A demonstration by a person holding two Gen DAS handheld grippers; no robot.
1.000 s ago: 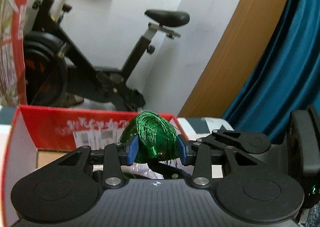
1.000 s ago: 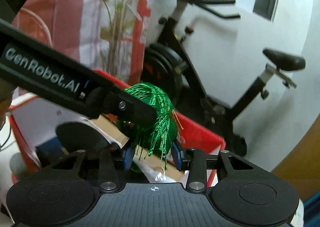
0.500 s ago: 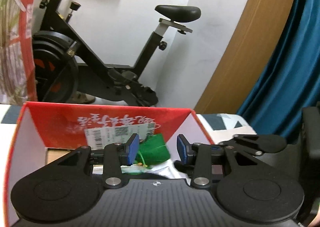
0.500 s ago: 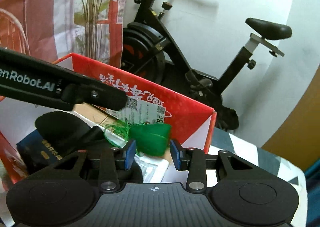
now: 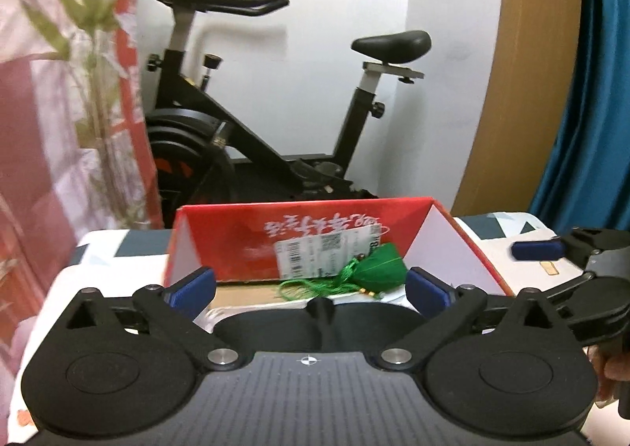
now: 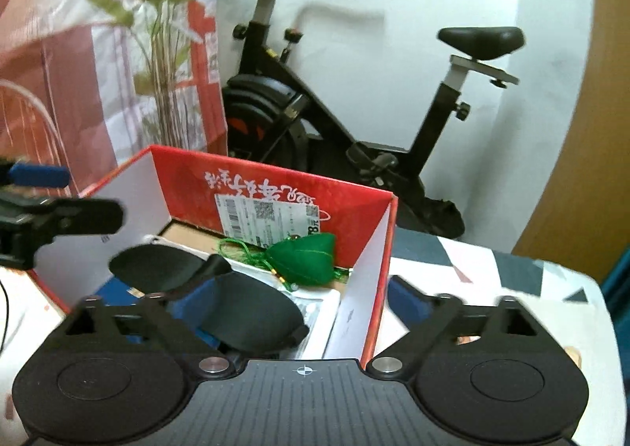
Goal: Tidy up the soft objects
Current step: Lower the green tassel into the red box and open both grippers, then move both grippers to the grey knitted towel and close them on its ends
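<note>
Nearest the lens, the matte black plastic left gripper has its blue rubbery pads spread wide and opening, with nothing pressed between them. The right gripper is likewise opening, its blurred blue pads straddling the near right corner of the box and gripping nothing. Just beyond them stands the glossy red cardboard box with white inner walls, open at the top, on a patterned white and teal cloth. Inside, a smooth black curved object lies near the front. Farther in, the green silky pyramid-shaped sachet with thread tassels rests against the far wall, below a white barcode label, toward the right side. Behind the box stands a black metal exercise bike with a padded saddle, with a sheer red and white curtain at left and teal drapery at right.
</note>
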